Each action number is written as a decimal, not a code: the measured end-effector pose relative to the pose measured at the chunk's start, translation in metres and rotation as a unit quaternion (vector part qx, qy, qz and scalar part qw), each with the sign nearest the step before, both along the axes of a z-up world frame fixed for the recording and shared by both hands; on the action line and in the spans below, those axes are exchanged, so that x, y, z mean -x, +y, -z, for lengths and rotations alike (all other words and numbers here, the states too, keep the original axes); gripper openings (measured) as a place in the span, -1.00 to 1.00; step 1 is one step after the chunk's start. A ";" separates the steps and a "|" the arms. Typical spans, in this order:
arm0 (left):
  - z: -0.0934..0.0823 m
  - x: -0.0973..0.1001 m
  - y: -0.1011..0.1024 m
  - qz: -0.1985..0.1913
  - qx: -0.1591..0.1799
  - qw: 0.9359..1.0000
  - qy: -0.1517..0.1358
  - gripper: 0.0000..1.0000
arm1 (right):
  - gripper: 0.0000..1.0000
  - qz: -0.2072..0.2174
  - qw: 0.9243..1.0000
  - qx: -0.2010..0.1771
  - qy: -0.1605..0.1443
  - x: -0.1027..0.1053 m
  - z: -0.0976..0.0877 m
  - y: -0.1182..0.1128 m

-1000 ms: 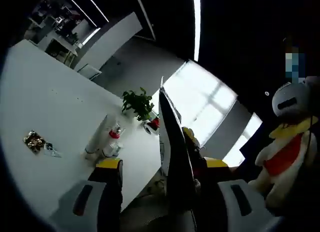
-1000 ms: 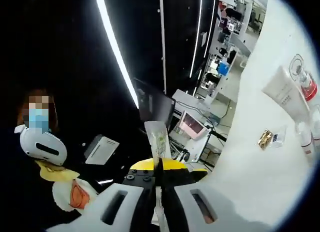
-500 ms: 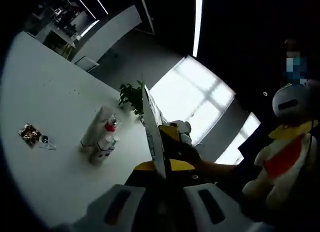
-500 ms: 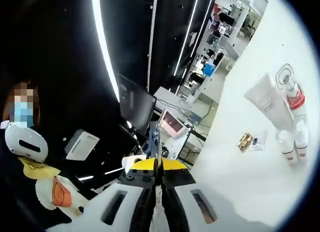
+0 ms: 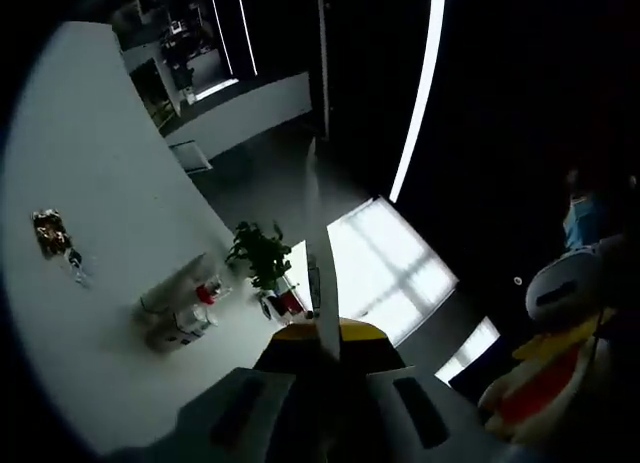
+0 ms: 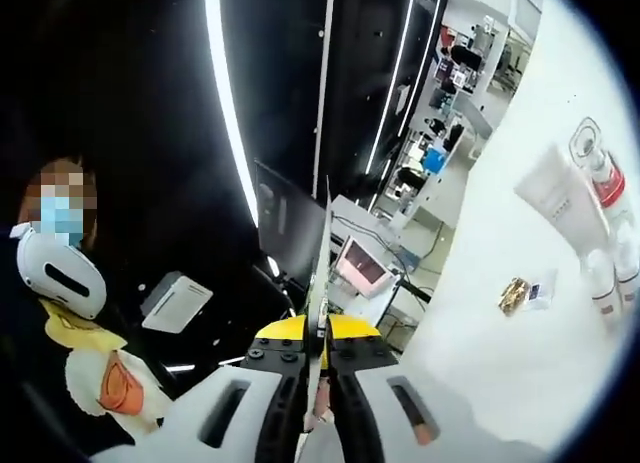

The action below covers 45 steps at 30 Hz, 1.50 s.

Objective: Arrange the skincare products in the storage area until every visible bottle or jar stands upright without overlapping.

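Observation:
In the left gripper view my left gripper [image 5: 322,335] is shut on a thin flat sachet [image 5: 322,278], seen edge-on and rising between the jaws. On the white table [image 5: 90,183] to the left lie a white tube and small bottles [image 5: 183,305] in a cluster. My right gripper [image 6: 318,335] is shut on a thin sachet [image 6: 321,253], also edge-on. In the right gripper view a white tube [image 6: 560,198], a red-banded bottle [image 6: 605,173] and small white bottles [image 6: 606,283] lie together on the table [image 6: 500,363], far from both grippers.
A small gold packet [image 5: 48,231] [image 6: 515,295] lies apart from the products. A potted plant [image 5: 262,255] stands near the table's far edge. A plush toy [image 6: 100,373] [image 5: 545,383] and a masked person [image 6: 62,213] are off to the side.
My left gripper went from open to shut on the sachet. The right gripper, seen behind the sachet in the left gripper view before, has left that view. Both cameras have rolled.

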<state>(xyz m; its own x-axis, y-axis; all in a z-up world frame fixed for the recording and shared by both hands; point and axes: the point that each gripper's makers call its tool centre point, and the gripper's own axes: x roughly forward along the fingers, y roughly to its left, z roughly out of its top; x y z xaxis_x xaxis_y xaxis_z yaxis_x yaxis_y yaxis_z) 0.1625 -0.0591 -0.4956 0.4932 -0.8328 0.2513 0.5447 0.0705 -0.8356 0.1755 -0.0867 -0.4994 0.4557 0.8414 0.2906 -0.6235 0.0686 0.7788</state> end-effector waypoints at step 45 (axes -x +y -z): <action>0.025 -0.017 0.001 -0.021 -0.059 0.998 0.022 -0.93 | -0.99 0.009 0.996 -0.027 0.080 -0.009 0.017 -0.019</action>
<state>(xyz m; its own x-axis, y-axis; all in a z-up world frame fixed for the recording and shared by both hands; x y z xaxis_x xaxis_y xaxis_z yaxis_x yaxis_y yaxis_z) 0.1790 -0.0578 -0.5201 0.5369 -0.8336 0.1301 0.5026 0.1922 -0.8429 0.1845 -0.1058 -0.5162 0.5142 0.8182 0.2571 -0.4904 0.0345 0.8708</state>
